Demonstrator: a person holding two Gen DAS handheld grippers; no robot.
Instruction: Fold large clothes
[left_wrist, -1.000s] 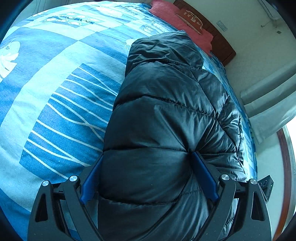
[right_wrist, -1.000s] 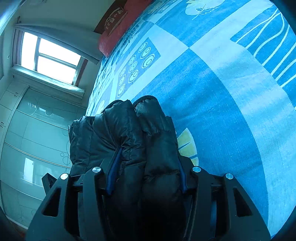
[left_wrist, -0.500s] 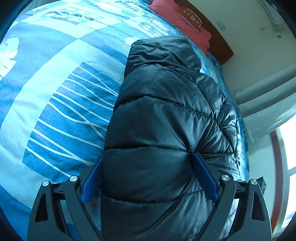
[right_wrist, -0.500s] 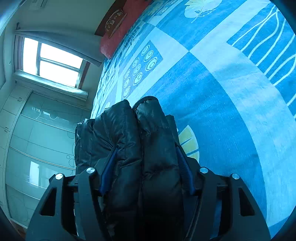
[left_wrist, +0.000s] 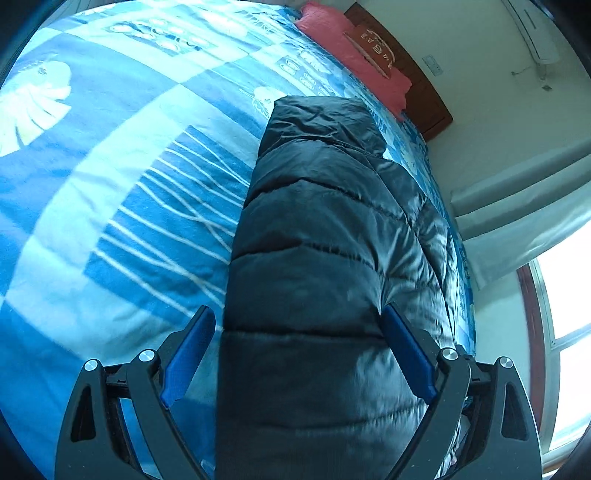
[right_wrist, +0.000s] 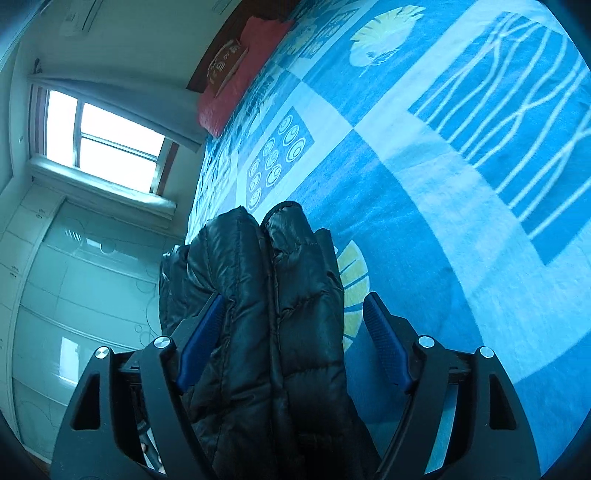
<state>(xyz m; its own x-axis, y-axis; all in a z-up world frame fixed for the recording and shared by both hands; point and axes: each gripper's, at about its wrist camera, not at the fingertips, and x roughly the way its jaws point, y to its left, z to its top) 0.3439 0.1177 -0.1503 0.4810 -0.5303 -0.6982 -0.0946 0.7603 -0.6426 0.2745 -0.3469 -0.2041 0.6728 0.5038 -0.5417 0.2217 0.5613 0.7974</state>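
Blue patterned bedspread (left_wrist: 110, 229) under folded black puffer jacket (left_wrist: 314, 277). Right gripper (right_wrist: 293, 339) opening, left gripper (left_wrist: 297, 354) spread, neither gripping; back both straight off without dragging folds.

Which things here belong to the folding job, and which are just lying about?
Job:
- jacket, folded on the bed
- left gripper, a gap at its left pad
- right gripper, jaws opening, its right pad clear

Lying about:
- red pillow
- headboard
- window
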